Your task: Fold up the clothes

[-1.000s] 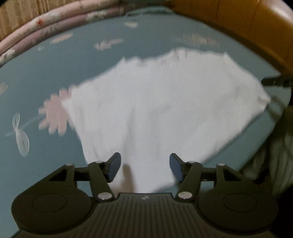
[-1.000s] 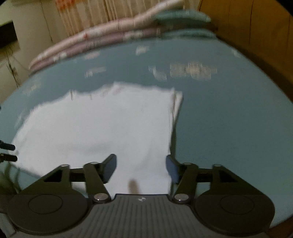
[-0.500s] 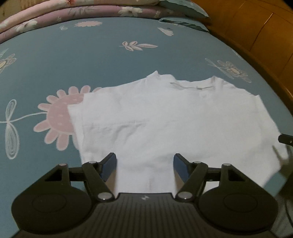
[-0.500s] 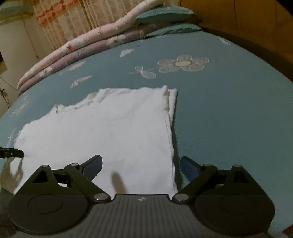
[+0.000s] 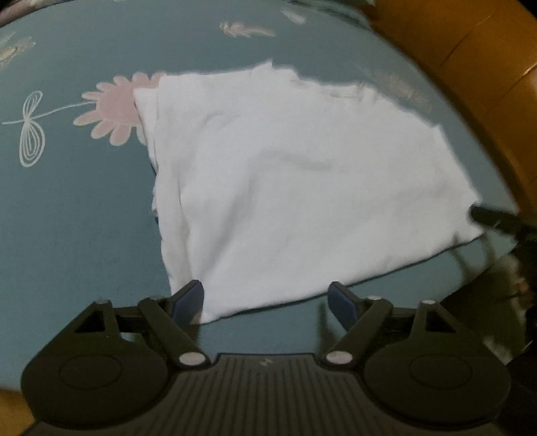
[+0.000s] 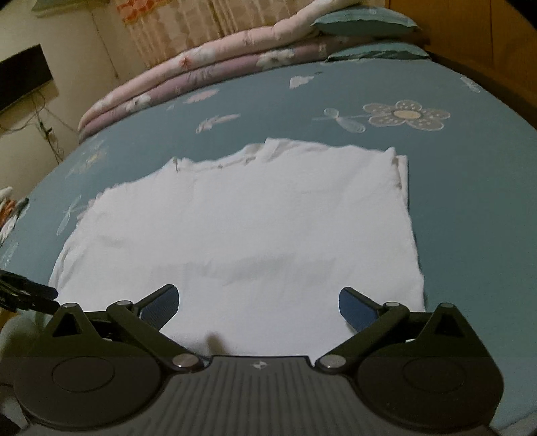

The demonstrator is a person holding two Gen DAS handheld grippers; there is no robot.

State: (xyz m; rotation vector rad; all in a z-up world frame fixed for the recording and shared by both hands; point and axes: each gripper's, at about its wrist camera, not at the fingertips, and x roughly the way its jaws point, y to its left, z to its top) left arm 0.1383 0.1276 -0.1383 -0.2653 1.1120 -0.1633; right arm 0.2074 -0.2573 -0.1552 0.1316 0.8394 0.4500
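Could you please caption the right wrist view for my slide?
Right tool opening over a white shirt lying flat on a teal floral bedsheet.

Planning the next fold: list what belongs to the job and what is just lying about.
Job:
white shirt
left gripper, jaws opening, nothing gripped
right gripper, jaws opening, nothing gripped

Lying about:
rolled quilts
pillows
bedsheet

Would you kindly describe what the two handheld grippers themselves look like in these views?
Both match. The left gripper and right gripper have matte black bodies with a ribbed centre plate bearing a small pale mark, two round black discs, angled linkage arms with silver pivot pins, and dark blue textured finger pads. No cables or sleeves are visible.
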